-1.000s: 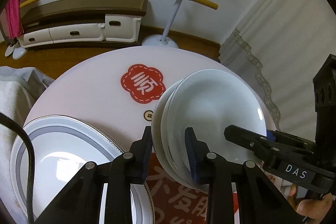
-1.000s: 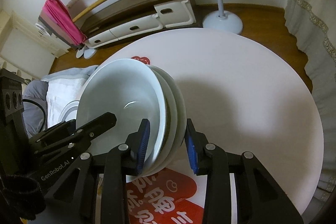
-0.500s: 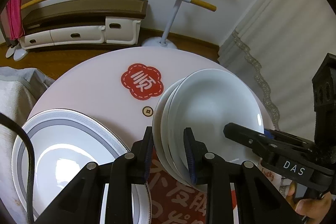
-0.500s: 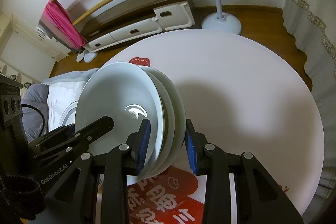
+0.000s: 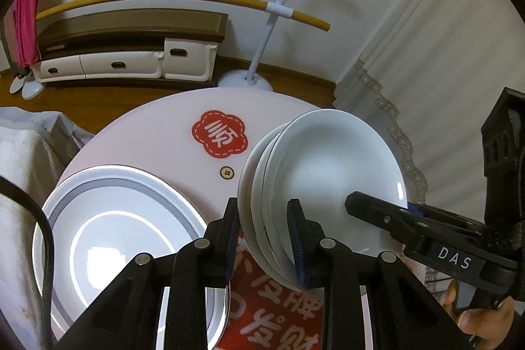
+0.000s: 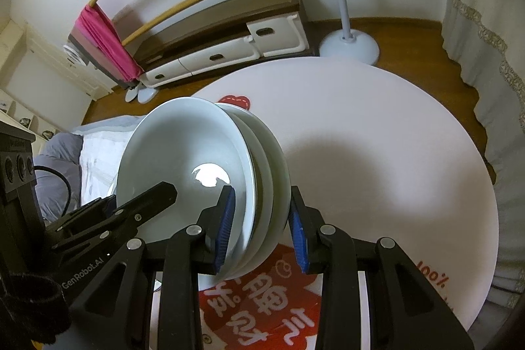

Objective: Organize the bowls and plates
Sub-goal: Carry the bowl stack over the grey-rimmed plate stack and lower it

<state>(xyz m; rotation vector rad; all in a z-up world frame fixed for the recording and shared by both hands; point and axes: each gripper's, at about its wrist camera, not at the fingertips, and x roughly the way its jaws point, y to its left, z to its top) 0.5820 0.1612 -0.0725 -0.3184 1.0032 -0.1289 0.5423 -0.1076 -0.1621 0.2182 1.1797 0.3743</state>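
Note:
A stack of three nested white bowls (image 5: 328,179) hangs tilted above the round white table (image 5: 157,133), held at opposite rims. My left gripper (image 5: 264,238) is shut on the near rim of the stack. My right gripper (image 6: 261,232) is shut on the other rim of the bowls (image 6: 197,159). In the left wrist view the right gripper (image 5: 393,218) reaches in from the right; in the right wrist view the left gripper (image 6: 141,202) comes in from the left. A large plate with a grey patterned rim (image 5: 108,228) lies flat on the table to the left, below the stack.
Red stickers (image 5: 218,136) and a red printed sheet (image 6: 262,294) lie on the table (image 6: 377,136). Beyond it stand a white rack base (image 5: 246,84) and a low cabinet (image 5: 131,54). A curtain (image 5: 410,87) hangs right, grey bedding (image 5: 26,153) left. A person's hand (image 5: 475,320) grips the right tool.
Both grippers have risen a little with the stack of bowls still clamped between them; the table and the grey-rimmed plate look farther below. Neither grip has changed.

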